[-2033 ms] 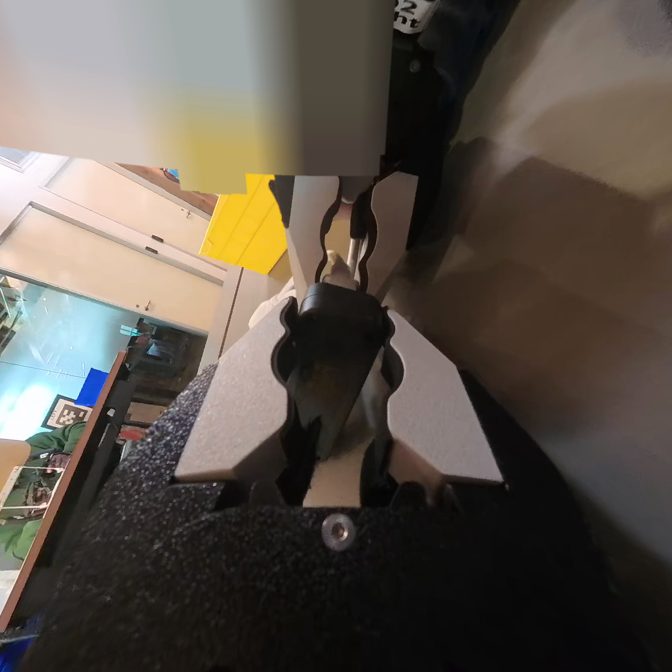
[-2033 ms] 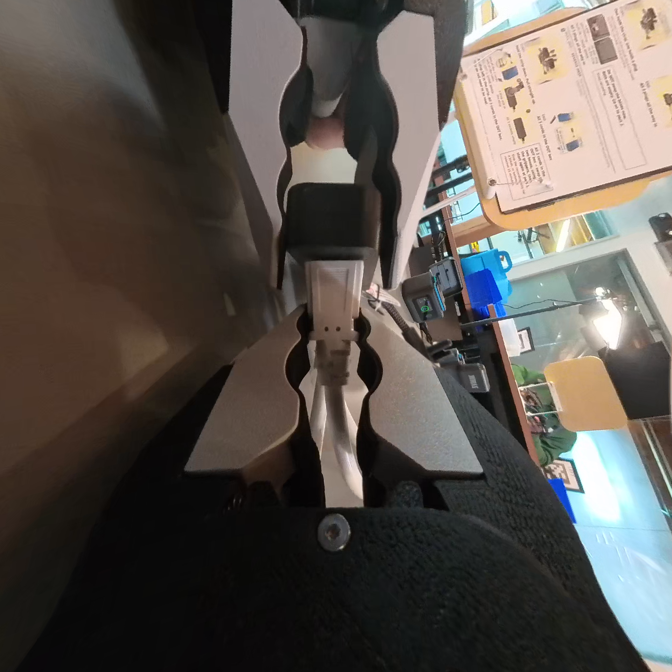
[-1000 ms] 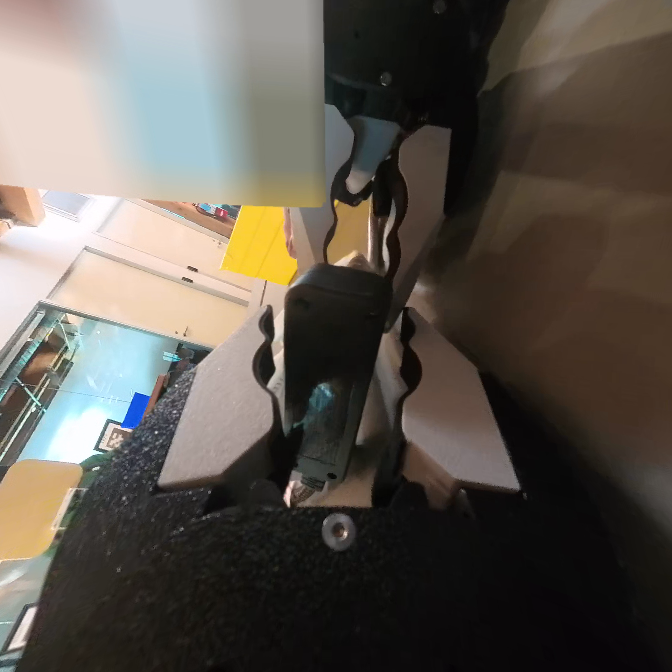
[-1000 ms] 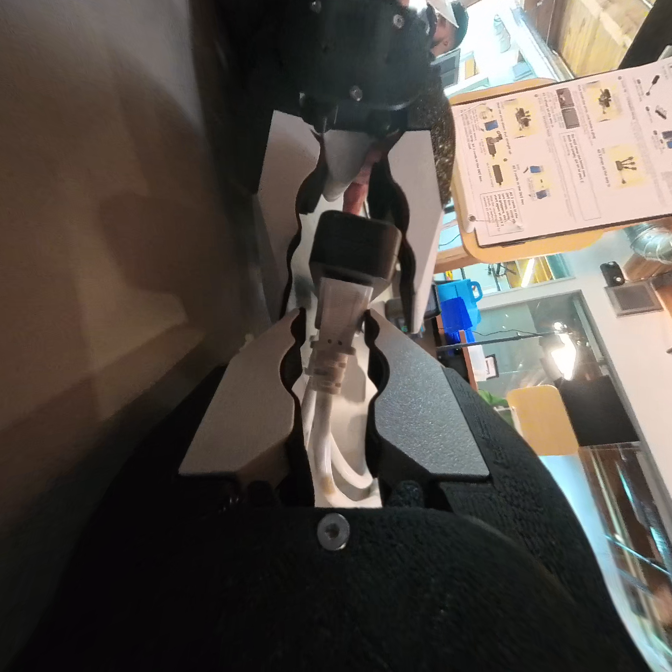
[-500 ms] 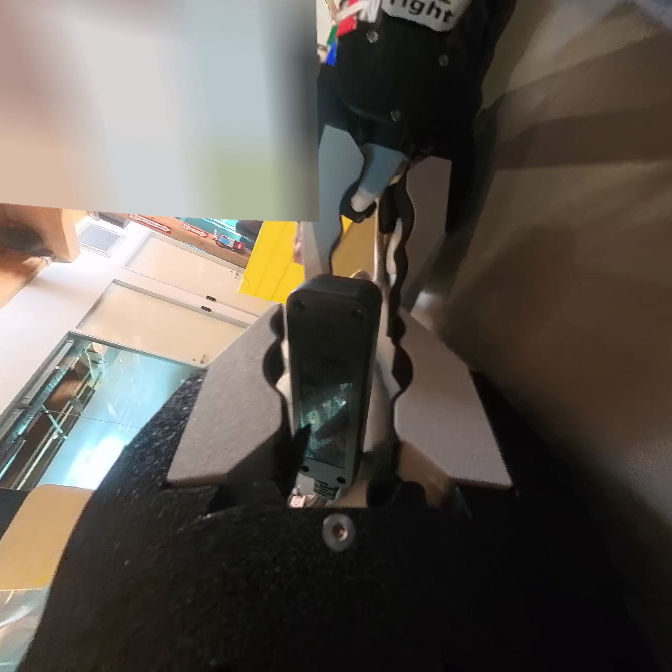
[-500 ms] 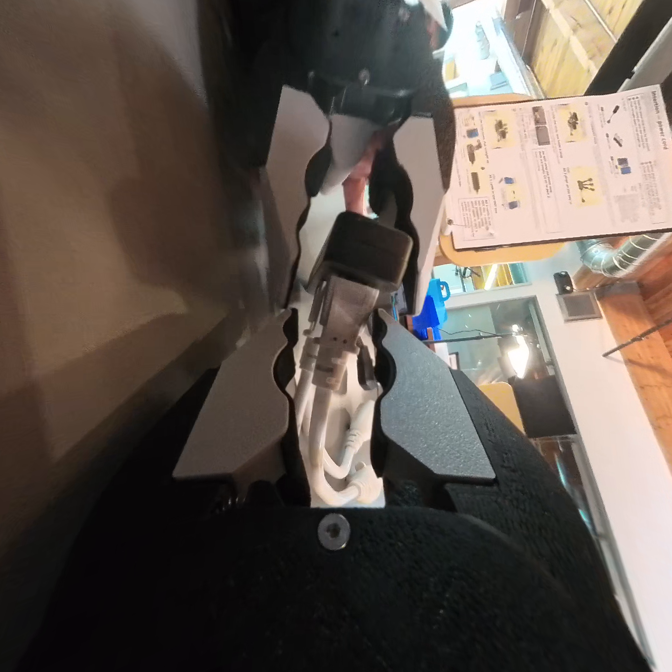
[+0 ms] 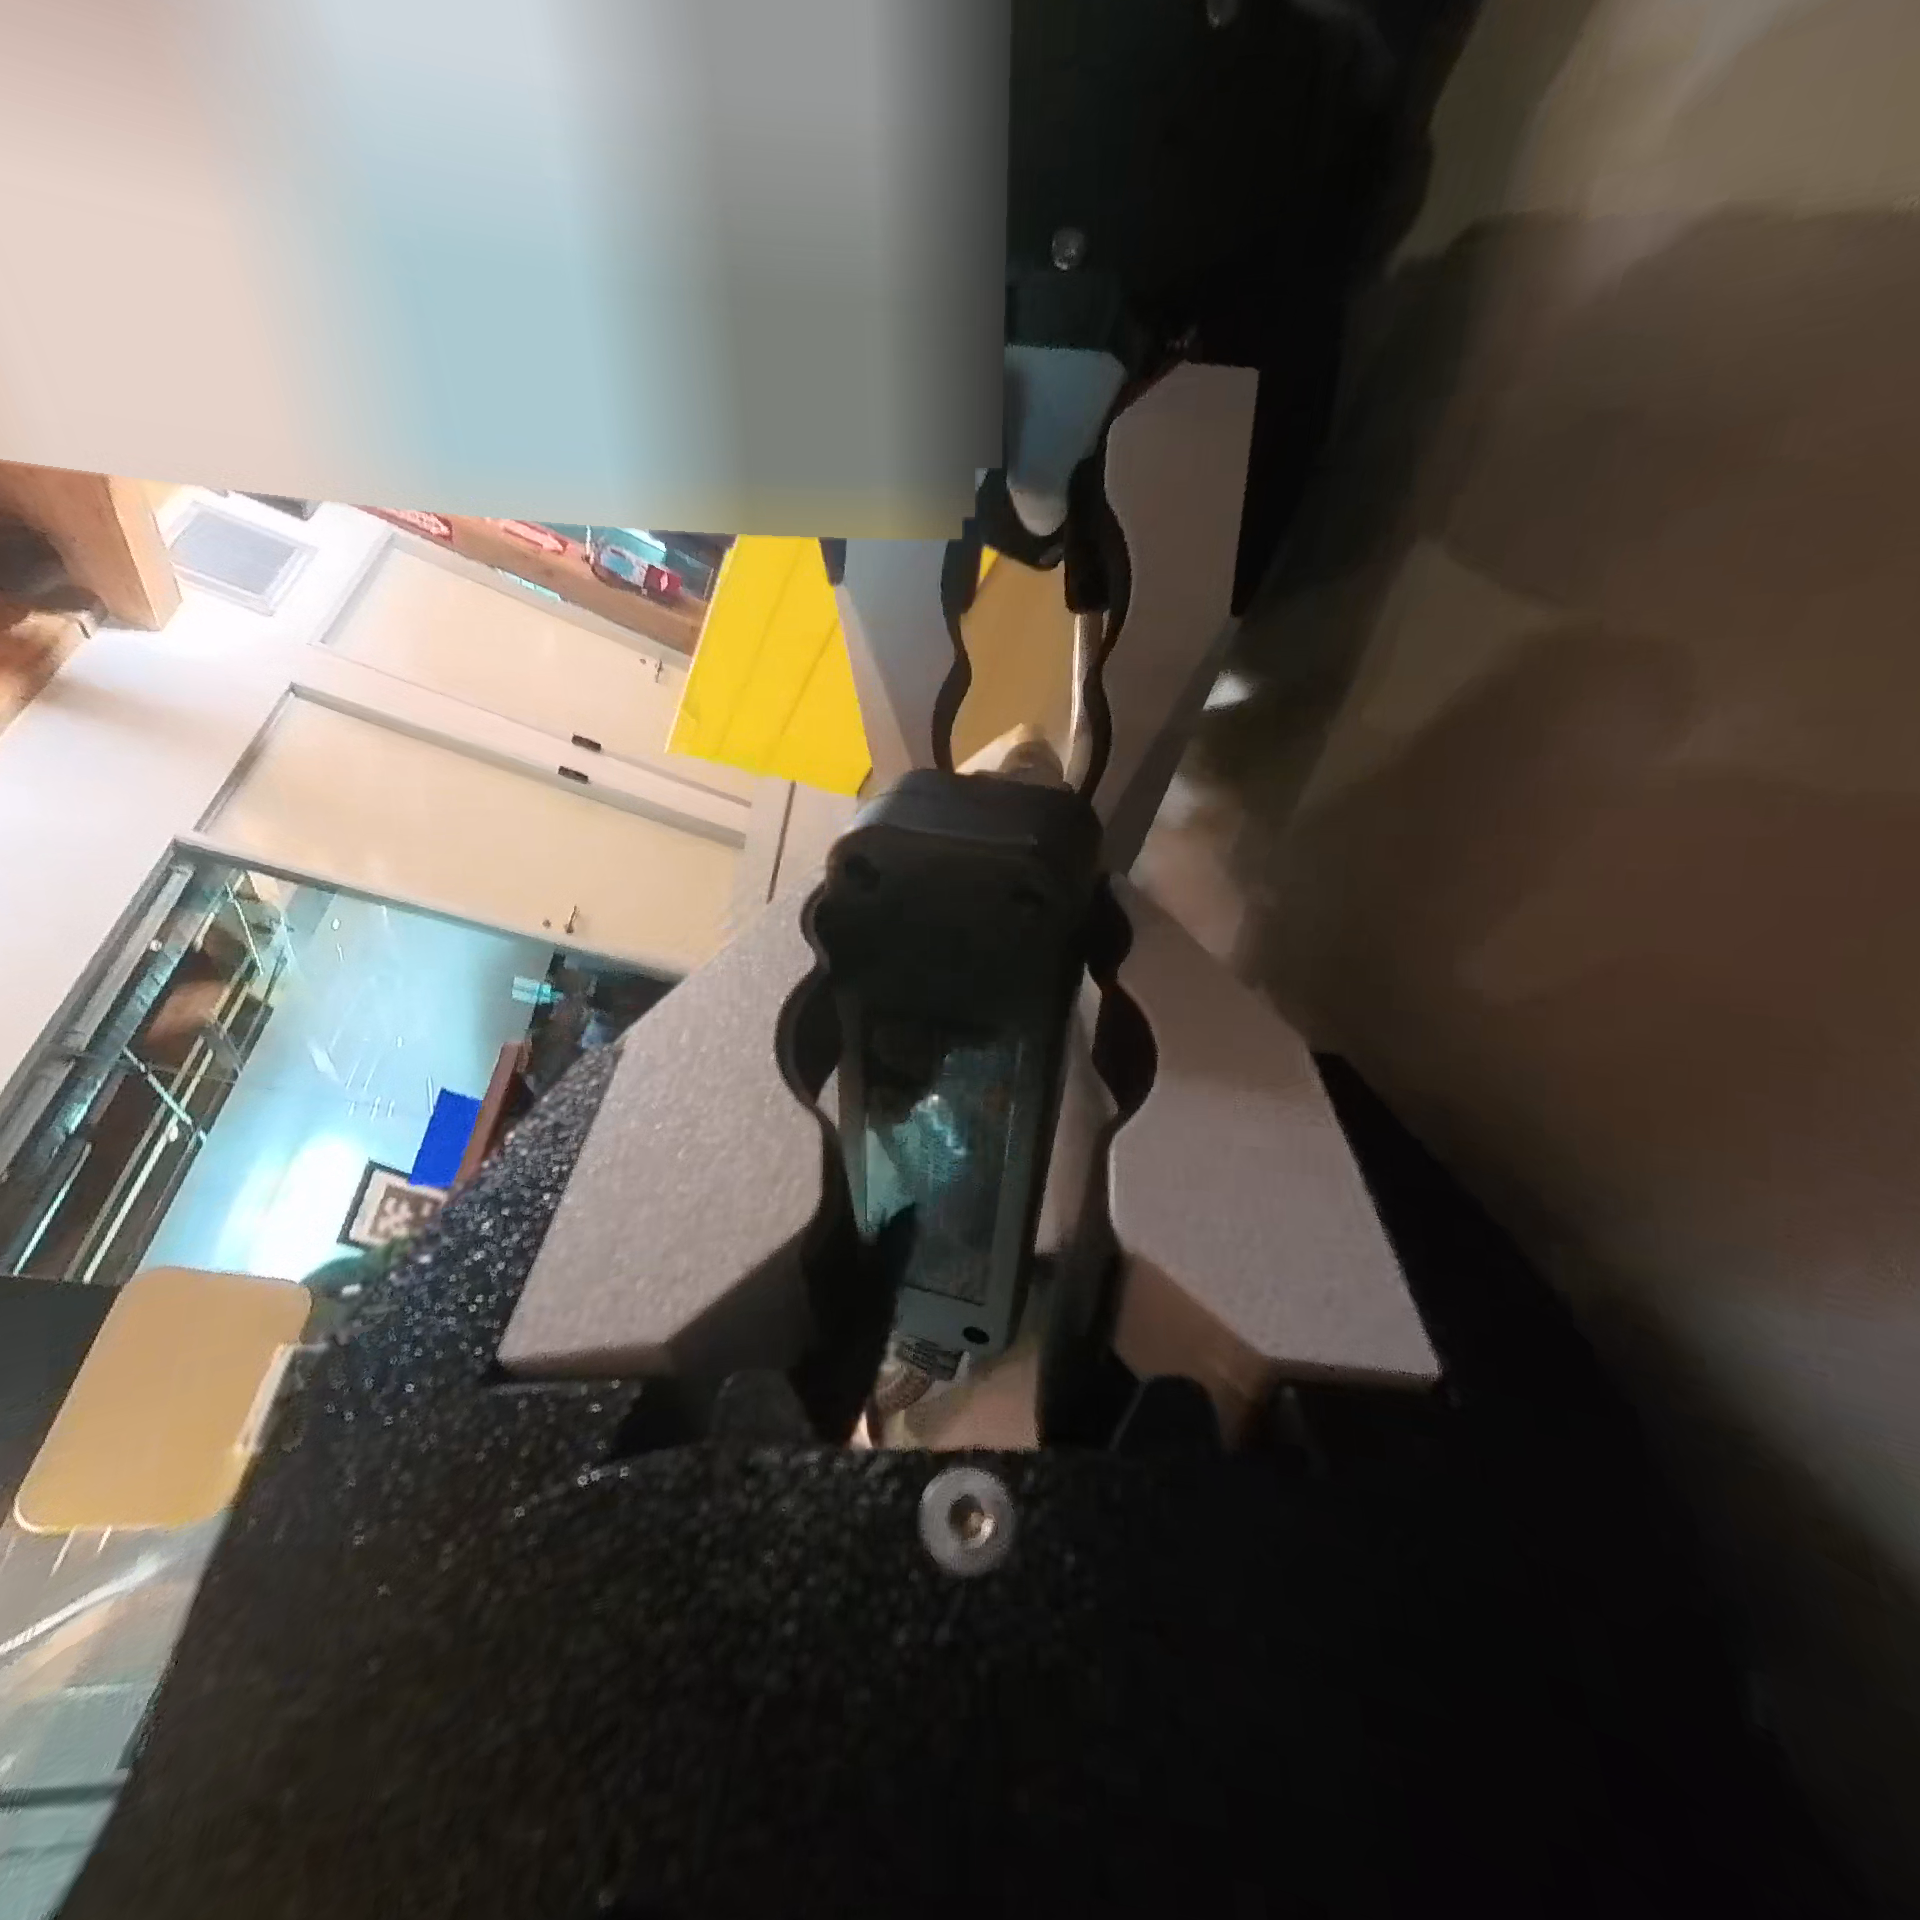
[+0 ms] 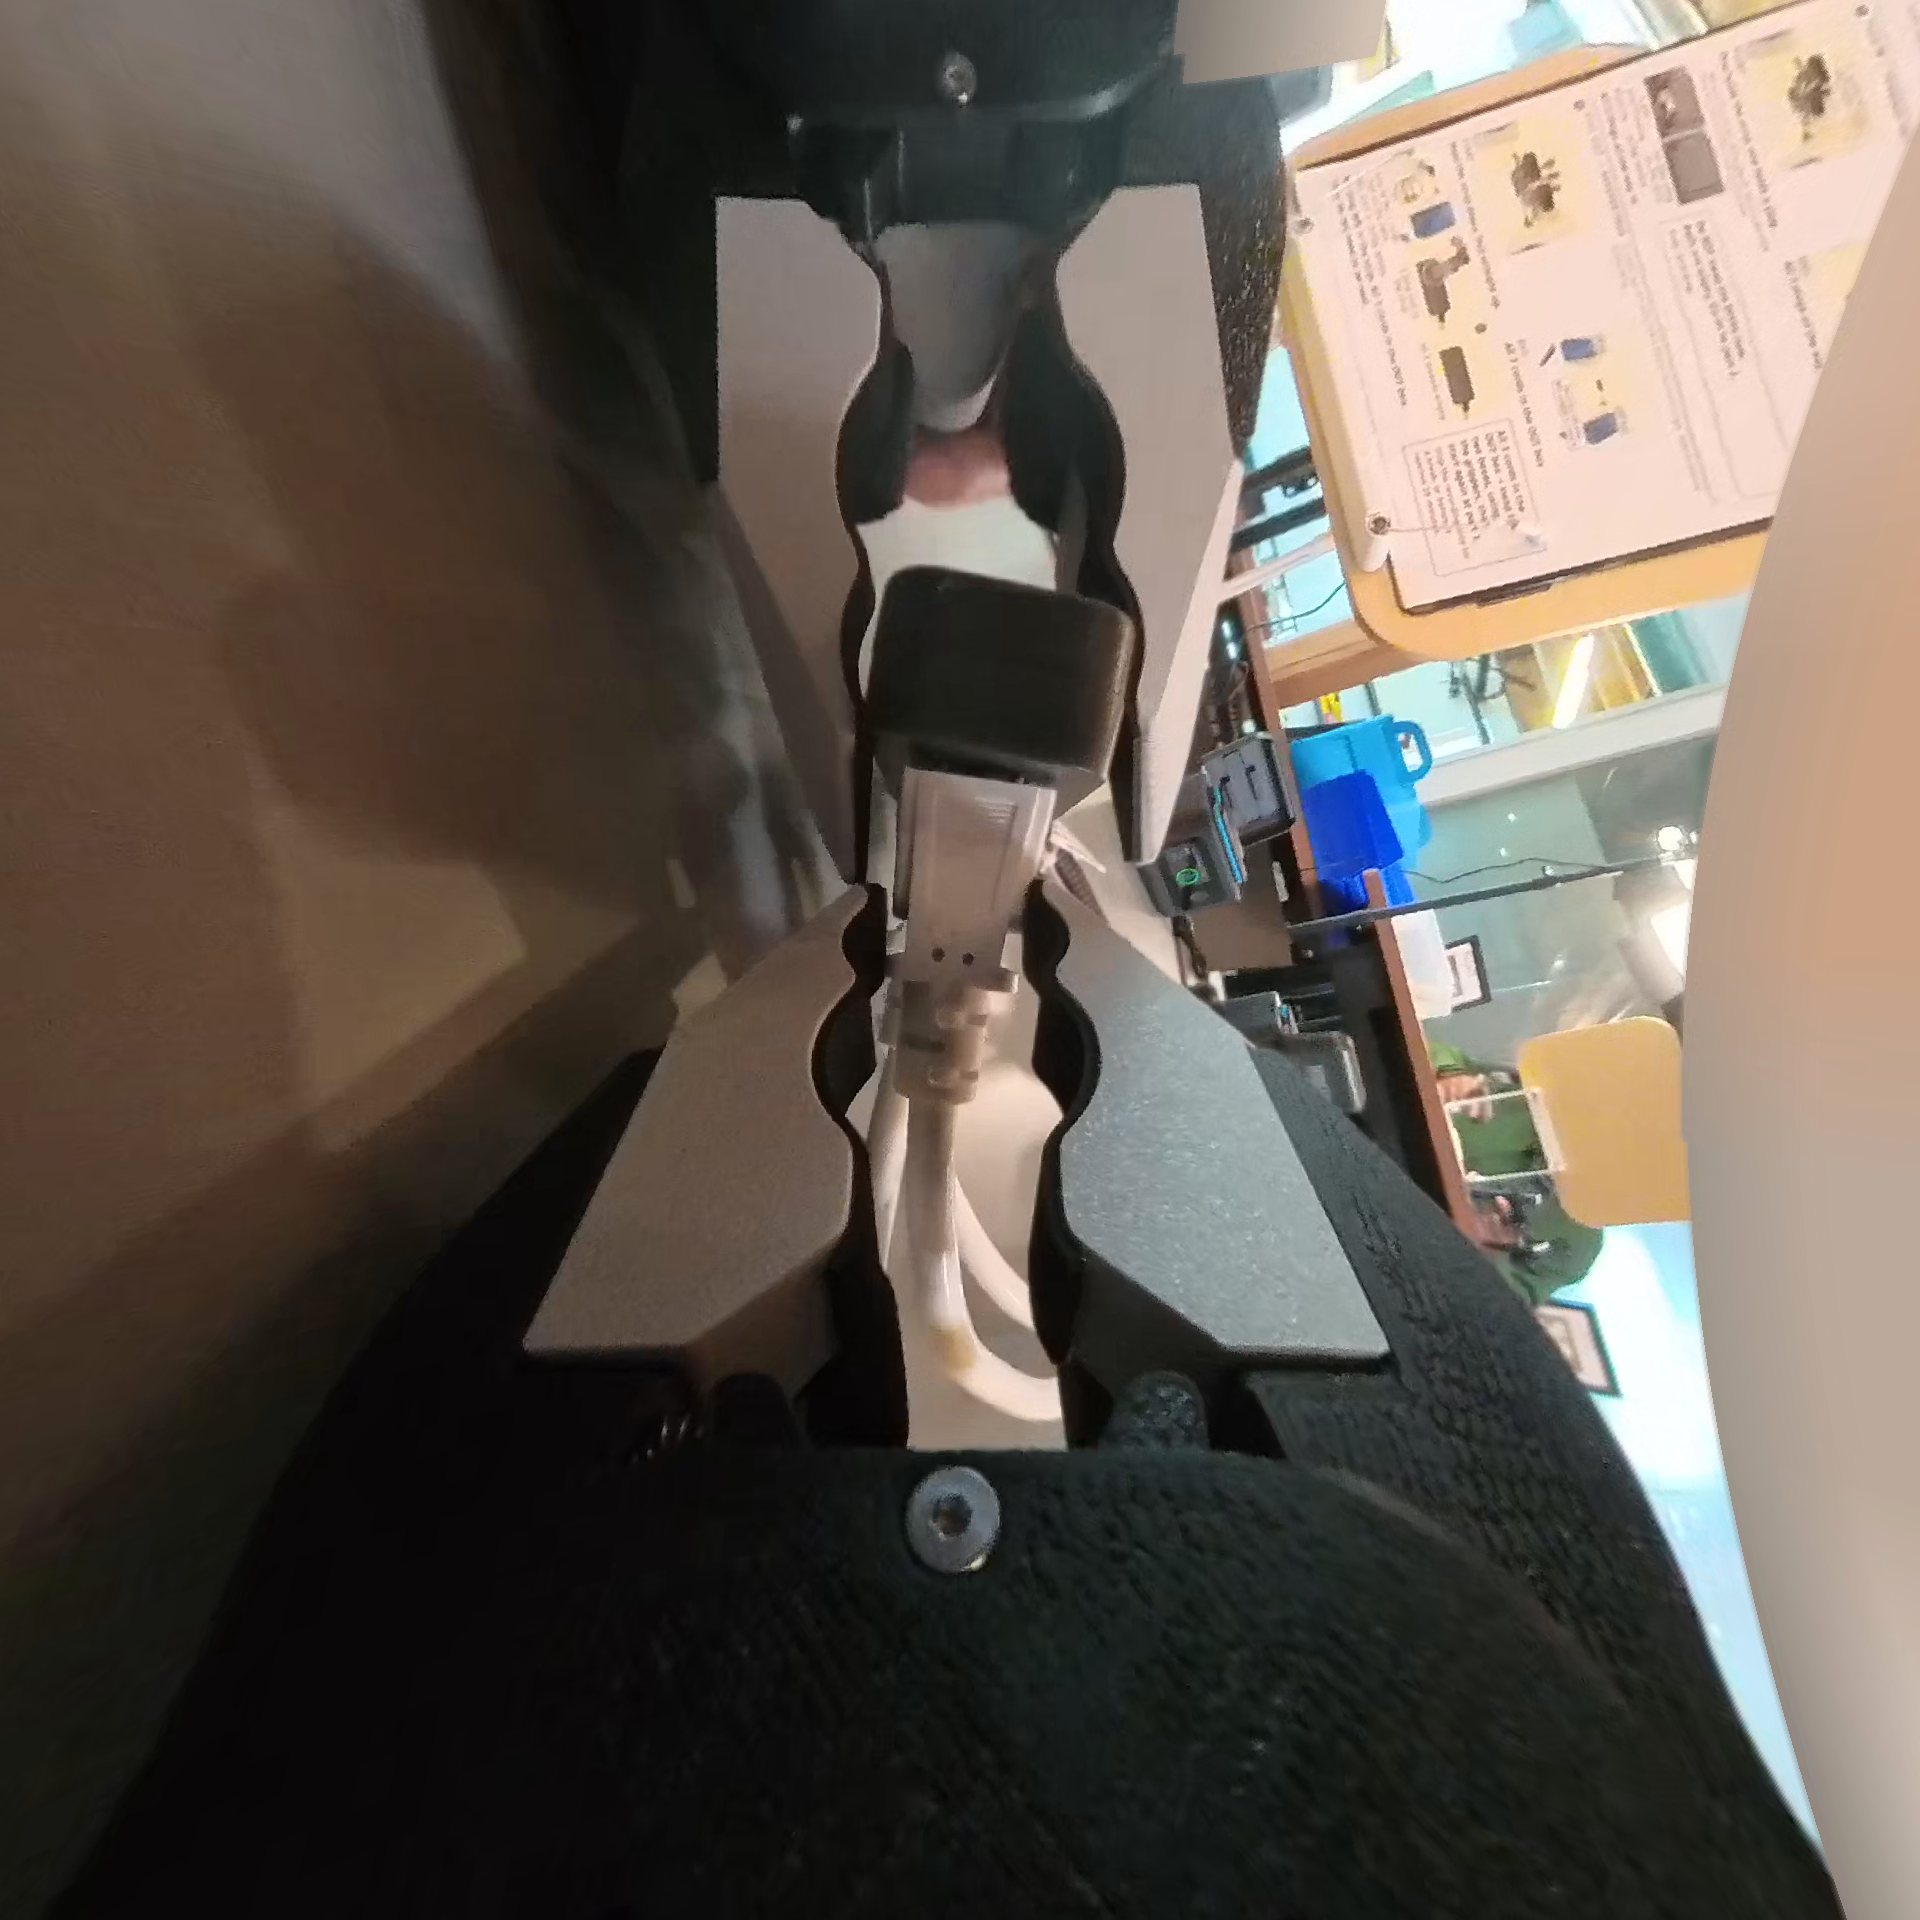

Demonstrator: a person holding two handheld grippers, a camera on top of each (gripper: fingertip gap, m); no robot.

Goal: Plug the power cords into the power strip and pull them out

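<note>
The left gripper (image 7: 951,997) pinches a black power strip (image 7: 951,1049) between its fingers, held in the air with its long axis running straight ahead toward the right gripper (image 8: 961,997). That one is pressed onto a white plug (image 8: 961,883), whose nose sits in the strip's dark end (image 8: 992,675) while its white cord (image 8: 935,1247) trails back between the fingers. Plug and strip share one line. A judgement: pulling off that line could bind the prongs, or the smooth strip might slip in its grip.
</note>
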